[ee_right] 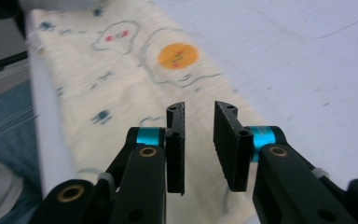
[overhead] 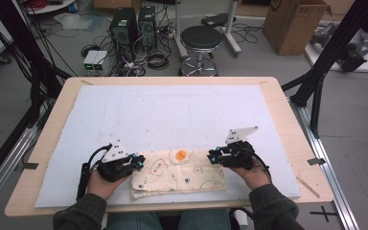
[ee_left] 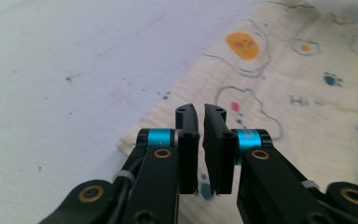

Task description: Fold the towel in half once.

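Cloth (overhead: 178, 173) near edge hidden behind left claw (ee_left: 201, 149).

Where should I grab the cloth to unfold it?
Take the cloth at its two short ends, each gripper coming in level from its own side: left gripper at the left edge, right gripper at the right. It lies flat and folded on the white mat, so the layered ends are probably the easiest edges for the jaws to slide under and pinch.
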The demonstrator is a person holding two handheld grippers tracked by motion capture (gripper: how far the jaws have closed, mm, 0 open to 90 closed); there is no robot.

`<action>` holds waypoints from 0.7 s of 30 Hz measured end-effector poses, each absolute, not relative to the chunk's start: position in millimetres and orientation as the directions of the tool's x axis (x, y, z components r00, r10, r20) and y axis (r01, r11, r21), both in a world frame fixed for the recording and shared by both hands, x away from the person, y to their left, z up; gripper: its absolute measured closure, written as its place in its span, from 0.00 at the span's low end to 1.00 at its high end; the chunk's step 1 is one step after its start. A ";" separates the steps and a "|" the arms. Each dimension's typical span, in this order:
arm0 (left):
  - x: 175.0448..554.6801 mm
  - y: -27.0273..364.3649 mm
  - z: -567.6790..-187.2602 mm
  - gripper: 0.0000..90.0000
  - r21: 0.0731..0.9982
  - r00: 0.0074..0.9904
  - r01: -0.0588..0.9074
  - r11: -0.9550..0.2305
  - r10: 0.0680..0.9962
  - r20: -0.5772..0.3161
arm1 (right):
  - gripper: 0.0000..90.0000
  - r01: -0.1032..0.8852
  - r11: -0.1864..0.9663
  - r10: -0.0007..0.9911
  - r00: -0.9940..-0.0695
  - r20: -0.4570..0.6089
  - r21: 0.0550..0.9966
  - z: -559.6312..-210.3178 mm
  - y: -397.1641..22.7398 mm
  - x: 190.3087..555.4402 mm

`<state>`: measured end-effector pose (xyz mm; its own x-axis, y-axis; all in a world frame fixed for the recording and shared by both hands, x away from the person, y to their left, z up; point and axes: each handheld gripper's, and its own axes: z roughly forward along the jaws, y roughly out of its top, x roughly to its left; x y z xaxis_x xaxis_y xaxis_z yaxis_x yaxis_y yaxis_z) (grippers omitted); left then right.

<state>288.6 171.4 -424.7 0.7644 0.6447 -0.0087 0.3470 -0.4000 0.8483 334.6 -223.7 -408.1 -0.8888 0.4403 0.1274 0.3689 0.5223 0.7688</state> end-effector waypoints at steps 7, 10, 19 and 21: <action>306.8 164.3 -438.1 0.95 0.808 0.733 0.400 -0.432 0.681 0.001 | 0.89 0.437 0.522 0.498 -0.853 0.154 0.733 -425.8 -214.2 359.0; 307.2 163.9 -442.6 0.95 0.793 0.727 0.414 -0.447 0.686 0.008 | 0.89 0.451 0.536 0.507 -0.848 0.155 0.713 -431.0 -213.6 361.8; 304.2 166.2 -446.3 0.95 0.792 0.725 0.408 -0.454 0.689 0.022 | 0.89 0.466 0.539 0.520 -0.839 0.159 0.702 -439.7 -222.7 360.8; 304.3 168.1 -446.5 0.95 0.792 0.723 0.419 -0.443 0.691 0.004 | 0.88 0.466 0.537 0.521 -0.839 0.158 0.703 -440.2 -224.8 359.6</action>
<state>304.3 168.1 -446.5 0.7228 0.6910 0.0037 0.4195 -0.4430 0.7923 359.6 -224.8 -440.2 -0.8390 0.5208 0.1577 0.4658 0.5375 0.7030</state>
